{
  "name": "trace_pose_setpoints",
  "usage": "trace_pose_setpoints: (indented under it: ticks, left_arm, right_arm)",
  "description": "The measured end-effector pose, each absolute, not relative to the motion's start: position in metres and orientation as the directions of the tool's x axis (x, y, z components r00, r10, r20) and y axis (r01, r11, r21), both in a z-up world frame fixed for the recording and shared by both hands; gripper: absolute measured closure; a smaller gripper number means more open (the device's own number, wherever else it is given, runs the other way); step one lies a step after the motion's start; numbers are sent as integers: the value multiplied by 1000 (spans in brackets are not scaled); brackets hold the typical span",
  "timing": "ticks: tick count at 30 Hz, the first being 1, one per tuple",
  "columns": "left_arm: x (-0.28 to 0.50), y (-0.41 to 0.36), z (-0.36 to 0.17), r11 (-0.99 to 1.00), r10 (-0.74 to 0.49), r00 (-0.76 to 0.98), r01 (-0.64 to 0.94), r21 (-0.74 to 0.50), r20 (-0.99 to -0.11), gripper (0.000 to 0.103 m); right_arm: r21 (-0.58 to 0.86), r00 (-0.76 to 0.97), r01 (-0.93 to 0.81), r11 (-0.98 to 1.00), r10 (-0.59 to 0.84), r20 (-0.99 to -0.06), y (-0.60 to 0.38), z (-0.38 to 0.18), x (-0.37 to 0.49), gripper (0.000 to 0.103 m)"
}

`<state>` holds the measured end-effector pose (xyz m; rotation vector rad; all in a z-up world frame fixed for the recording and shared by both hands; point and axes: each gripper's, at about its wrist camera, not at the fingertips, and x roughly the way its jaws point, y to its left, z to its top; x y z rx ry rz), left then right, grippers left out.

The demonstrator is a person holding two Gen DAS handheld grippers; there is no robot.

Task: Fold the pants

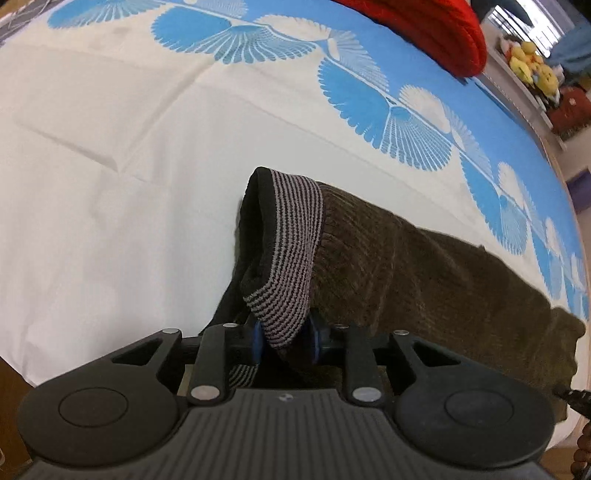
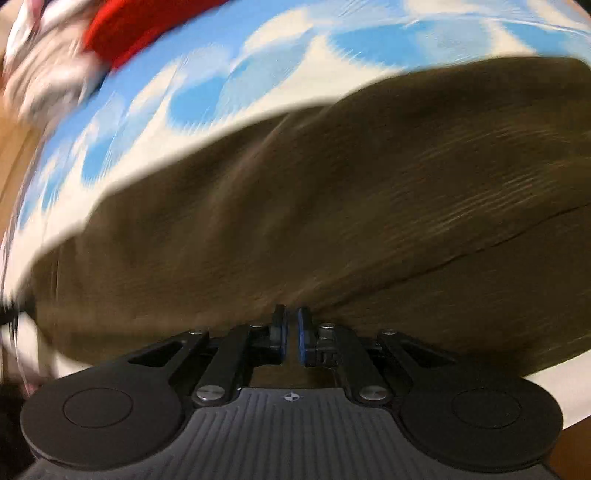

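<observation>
Bed (image 1: 110, 147), covered by a white sheet with a blue border of fan-shaped motifs. Lying directly on it: brown ribbed pants (image 1: 443, 266), spread lengthwise, striped grey-and-black waistband raised at one end; red knitted item (image 1: 436, 26), at the far blue edge.

Right wrist view: motion blur smears the whole scene. The brown pants (image 2: 332, 192) lose their weave, and their right side runs off the picture's edge. Whether the right gripper (image 2: 291, 332) pinches cloth between its nearly closed blue pads (image 2: 301, 339) cannot be told. The pale and red shapes at the upper left corner are unreadable.

Left wrist view: the striped waistband (image 1: 288, 258) hides the tips of the left gripper (image 1: 286, 341). The red cloth (image 1: 436, 29) at the bed's far edge is cut off by the top border. The toys (image 1: 532, 62) on the shelf are too small to identify.
</observation>
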<state>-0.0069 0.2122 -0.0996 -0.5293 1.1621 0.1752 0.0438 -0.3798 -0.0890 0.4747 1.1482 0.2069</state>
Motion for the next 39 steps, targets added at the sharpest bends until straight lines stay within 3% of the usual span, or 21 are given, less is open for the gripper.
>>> trace_pose_setpoints:
  ticks: [2,4,7,11,13,18,23,27,32,36,39]
  left_arm:
    - [-3,213,-101,850,-150,401,-415,-326,-904,62]
    - [1,214,-104,844,-161,394,-421,-333,-905,56]
    - [5,211,-107,862,-144,373,-408,-301,-917,54]
    - [8,209,-110,865,-137,366,-409,-291,-921,54]
    - [10,208,-110,865,-128,365,-414,-284,-922,54]
    - [14,202,-111,876,-99,356,-411,-251,-929,52]
    - [12,199,-109,882,-79,358,-410,-232,-931,52]
    - [9,196,-107,890,-53,365,-405,-210,-930,56]
    - [2,193,-95,902,-27,421,-382,-204,-907,75]
    - [-12,195,-72,904,-23,524,-352,-241,-852,80]
    - [-27,199,-54,895,-38,592,-338,-291,-805,80]
  right_arm:
    - [507,532,239,828,325,-782,-420,-87,44,94]
    - [519,616,424,743,184,-766,-462,-92,38,92]
    - [544,637,619,567,45,-770,-515,-114,24,87]
    - [605,650,697,384,19,-760,-554,-147,22,82]
    - [616,656,698,366,20,-755,-566,-157,28,60]
    - [615,670,675,409,12,-743,-574,-169,38,59]
    - [581,663,667,467,-16,-748,-576,-173,50,60]
    - [536,652,652,536,-37,-757,-583,-165,53,99]
    - [576,736,569,587,-52,-675,-586,-122,38,100]
    - [591,799,506,627,-84,-595,-583,-78,6,100]
    - [580,777,543,607,-102,-621,-592,-68,-23,101]
